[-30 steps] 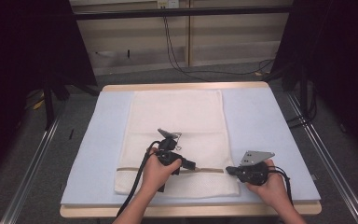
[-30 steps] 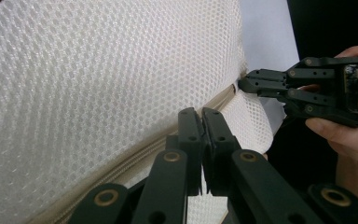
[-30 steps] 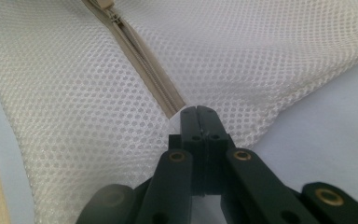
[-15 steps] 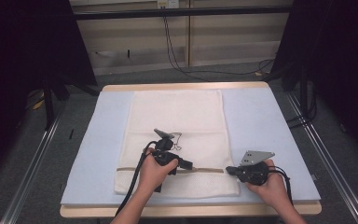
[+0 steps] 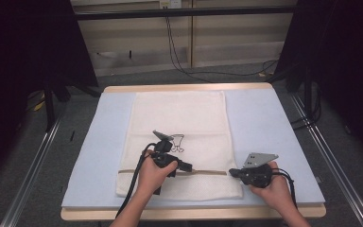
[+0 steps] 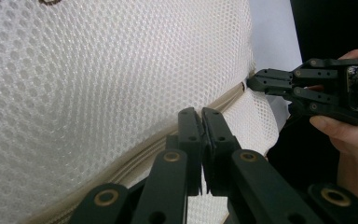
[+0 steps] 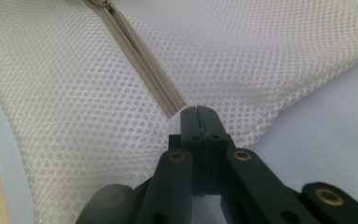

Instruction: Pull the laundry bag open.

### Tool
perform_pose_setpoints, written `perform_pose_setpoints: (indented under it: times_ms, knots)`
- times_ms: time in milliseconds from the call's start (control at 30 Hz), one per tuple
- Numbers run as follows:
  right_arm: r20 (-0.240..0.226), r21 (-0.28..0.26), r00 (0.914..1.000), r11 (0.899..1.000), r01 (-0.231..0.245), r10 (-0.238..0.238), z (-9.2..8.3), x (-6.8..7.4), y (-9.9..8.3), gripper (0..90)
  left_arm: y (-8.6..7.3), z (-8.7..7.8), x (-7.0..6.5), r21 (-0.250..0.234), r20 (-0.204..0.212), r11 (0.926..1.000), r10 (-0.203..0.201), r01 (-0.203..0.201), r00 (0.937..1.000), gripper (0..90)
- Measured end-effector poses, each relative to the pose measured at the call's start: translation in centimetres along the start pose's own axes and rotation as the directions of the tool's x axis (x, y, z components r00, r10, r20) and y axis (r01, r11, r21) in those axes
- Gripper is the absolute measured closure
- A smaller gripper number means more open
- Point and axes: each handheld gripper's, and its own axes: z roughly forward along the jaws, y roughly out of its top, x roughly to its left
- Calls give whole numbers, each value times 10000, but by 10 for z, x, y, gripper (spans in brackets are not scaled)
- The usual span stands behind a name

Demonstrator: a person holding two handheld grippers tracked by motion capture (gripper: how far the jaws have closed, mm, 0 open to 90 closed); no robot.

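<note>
- A white mesh bag (image 5: 177, 142) was laid flat on the blue pad (image 5: 274, 137) of the table (image 5: 189, 88), nearer the front edge, with a small dark print (image 5: 177, 142) near its middle.
- A beige zipper (image 5: 208, 172) was run across the bag's near end, from left to right.
- The left tongs (image 5: 185, 166) were held over the zipper, about midway along it, and were pointed to the right.
- In the left gripper view, the left tongs (image 6: 201, 116) were seen pressed together at the zipper (image 6: 135, 161); whether the zipper pull was pinched between them could not be told.
- The right tongs (image 5: 232, 172) were held at the bag's right edge, at the zipper's end, and were pointed to the left.
- In the right gripper view, the right tongs (image 7: 198, 112) were seen closed on the bag's (image 7: 65, 116) edge, just where the zipper (image 7: 140, 65) ended.
- The mesh was lifted a little off the pad (image 7: 326, 126) at that corner.
</note>
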Motion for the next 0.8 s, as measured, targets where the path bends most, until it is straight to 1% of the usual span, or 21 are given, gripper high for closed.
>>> perform_pose_setpoints:
  times_ms: [33, 67, 133, 200, 233, 267, 300, 333, 367, 400, 433, 467, 500, 567, 600, 633, 700, 733, 767, 800]
  knots:
    - [11, -2, 10000, 10000, -13, 13, 0, 0, 0, 900, -1, 0, 0, -87, -116, 10000, -26, 25, 9999, 876]
    - [13, -4, 10000, 10000, -15, 15, 0, 0, 0, 900, -1, -1, 0, -75, 52, 9999, -129, 129, 9999, 876]
    - [5, 0, 10000, 10000, 2, -2, 0, 0, 0, 900, 0, -2, 1, -58, 63, 9999, -104, 105, 9999, 876]
    - [-9, 0, 10000, 10000, 19, -19, 0, 0, 0, 900, -1, -3, 2, -55, -44, 10000, -76, 76, 10000, 876]
    - [-9, 0, 10000, 10000, 19, -19, 0, 0, 0, 900, -1, -3, 2, -119, 2, 9998, -166, 166, 9999, 876]
    - [-9, 2, 10000, 10000, 13, -13, 0, 0, 0, 900, -1, -4, 3, -62, 176, 9998, -183, 185, 9997, 876]
    - [-10, 1, 10000, 10000, 20, -20, 0, 0, 0, 900, -1, -5, 4, -48, -90, 10000, -26, 25, 10000, 876]
    - [-4, 4, 10000, 10000, 26, -26, 0, 0, 0, 900, -1, -5, 4, -82, -31, 9999, -73, 73, 10000, 876]
    - [-1, 3, 10000, 10000, 19, -19, 0, 0, 0, 900, -2, -5, 5, -81, 158, 9997, -235, 237, 9996, 876]
    - [-1, 3, 10000, 10000, 19, -19, 0, 0, 0, 900, -2, -5, 5, -81, 158, 9997, -235, 237, 9996, 876]
    - [-5, 4, 10000, 10000, 15, -15, 0, 0, 0, 900, -2, -5, 5, -84, 44, 9996, -254, 254, 9997, 876]
    - [-8, -1, 10000, 10000, 23, -23, 0, 0, 0, 900, -3, -6, 6, -148, 53, 9997, -207, 207, 9998, 876]
    - [-14, 3, 10000, 10000, 13, -13, 0, 0, 0, 900, -3, -7, 8, -135, 118, 9997, -217, 218, 9997, 876]
    - [-12, 4, 10000, 10000, 16, -16, 0, 0, 0, 900, -3, -8, 8, -132, 86, 9995, -283, 284, 9996, 876]
    - [-9, 6, 10000, 10000, 16, -16, 0, 0, 0, 900, -3, -8, 9, -132, 137, 9996, -254, 256, 9996, 876]
    - [-9, 5, 10000, 10000, 10, -10, 0, 0, 0, 900, -3, -9, 9, -134, -20, 9998, -171, 171, 9999, 876]
    - [-7, 7, 10000, 10000, 17, -16, 0, 0, 0, 900, -3, -10, 10, -111, 34, 9998, -163, 163, 9999, 876]
    - [-13, 3, 10000, 10000, 15, -15, 0, 0, 0, 900, -3, -10, 10, -129, 40, 9996, -268, 269, 9996, 876]
    - [-15, 3, 10000, 10000, 17, -17, 0, 0, 0, 900, -3, -11, 10, -141, -67, 9996, -232, 231, 9997, 876]
    - [-15, 3, 10000, 10000, 17, -17, 0, 0, 0, 900, -4, -11, 11, -160, -25, 9995, -264, 263, 9996, 876]
